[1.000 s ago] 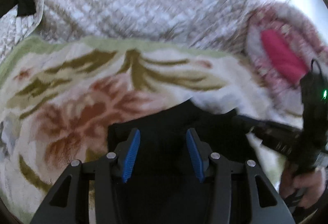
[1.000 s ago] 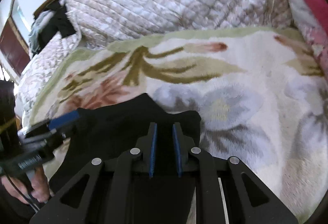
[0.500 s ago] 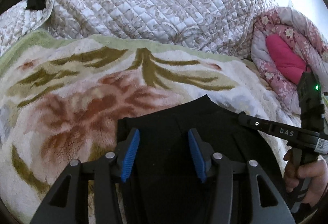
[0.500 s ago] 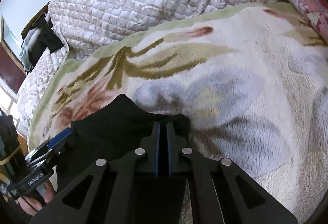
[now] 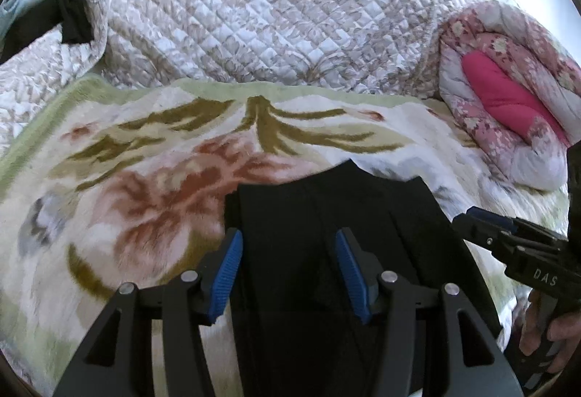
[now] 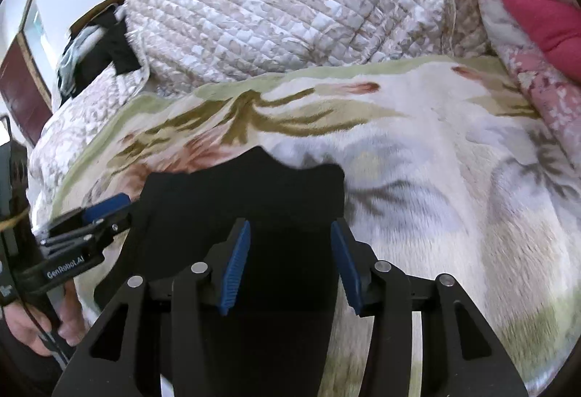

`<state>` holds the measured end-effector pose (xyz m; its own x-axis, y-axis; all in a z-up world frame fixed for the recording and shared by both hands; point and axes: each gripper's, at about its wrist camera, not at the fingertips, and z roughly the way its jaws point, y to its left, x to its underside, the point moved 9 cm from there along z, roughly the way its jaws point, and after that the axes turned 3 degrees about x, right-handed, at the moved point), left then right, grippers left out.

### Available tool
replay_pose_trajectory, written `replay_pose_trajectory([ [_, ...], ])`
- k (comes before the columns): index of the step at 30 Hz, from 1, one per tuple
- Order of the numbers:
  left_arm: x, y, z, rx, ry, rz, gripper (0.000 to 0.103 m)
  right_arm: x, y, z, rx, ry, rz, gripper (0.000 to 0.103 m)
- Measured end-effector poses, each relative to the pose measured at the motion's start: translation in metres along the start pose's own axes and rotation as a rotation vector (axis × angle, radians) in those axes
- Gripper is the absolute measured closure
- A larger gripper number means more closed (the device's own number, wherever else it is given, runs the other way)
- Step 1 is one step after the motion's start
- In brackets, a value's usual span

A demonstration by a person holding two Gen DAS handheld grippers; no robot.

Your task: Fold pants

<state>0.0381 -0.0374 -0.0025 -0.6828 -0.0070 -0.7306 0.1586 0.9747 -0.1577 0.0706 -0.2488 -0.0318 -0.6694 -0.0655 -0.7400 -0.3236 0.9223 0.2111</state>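
Black pants (image 5: pixel 326 215) lie folded flat on a floral fleece blanket (image 5: pixel 127 186); they also show in the right wrist view (image 6: pixel 247 193). My left gripper (image 5: pixel 288 270) is open above the pants' left part, nothing between its blue pads. My right gripper (image 6: pixel 290 262) is open above the pants' right part, also empty. The right gripper shows at the right edge of the left wrist view (image 5: pixel 472 215), and the left gripper at the left edge of the right wrist view (image 6: pixel 105 208).
A quilted beige cover (image 5: pixel 272 5) is heaped behind the blanket. A rolled pink floral duvet (image 5: pixel 508 99) lies at the right. Dark clothes (image 6: pixel 109 45) hang at the far left by a door.
My right gripper has gone from shut on the pants to open. Both grippers have lifted and pulled back a little. The pants now lie flat on the blanket.
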Motion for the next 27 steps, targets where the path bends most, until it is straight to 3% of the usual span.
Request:
replay_pose_trajectory([
  [5,0.023,-0.013,-0.021,0.016,0.002,0.023,0.047,0.02,0.023,-0.021,-0.012,-0.03,-0.063,0.056],
  [9,0.043,-0.02,-0.029,0.041,0.017,0.031,0.051,0.04,0.037,-0.014,-0.004,0.018,-0.125,0.069],
  [10,0.049,-0.019,-0.027,0.04,0.036,0.031,0.056,0.047,0.038,-0.007,0.004,0.05,-0.137,0.07],
  [13,0.06,-0.012,-0.021,0.022,0.068,0.019,0.056,0.053,0.038,0.0,0.024,0.076,-0.165,0.07],
  [18,0.049,0.012,-0.023,0.035,0.061,-0.072,0.056,0.039,0.015,-0.004,-0.016,0.059,-0.026,0.066],
  [21,0.044,0.028,-0.016,0.071,0.083,-0.141,0.055,0.029,-0.004,-0.005,-0.055,0.055,0.095,0.045],
  [27,0.038,0.038,0.011,0.185,0.146,-0.258,0.048,0.026,-0.032,0.019,-0.144,0.15,0.28,0.043],
])
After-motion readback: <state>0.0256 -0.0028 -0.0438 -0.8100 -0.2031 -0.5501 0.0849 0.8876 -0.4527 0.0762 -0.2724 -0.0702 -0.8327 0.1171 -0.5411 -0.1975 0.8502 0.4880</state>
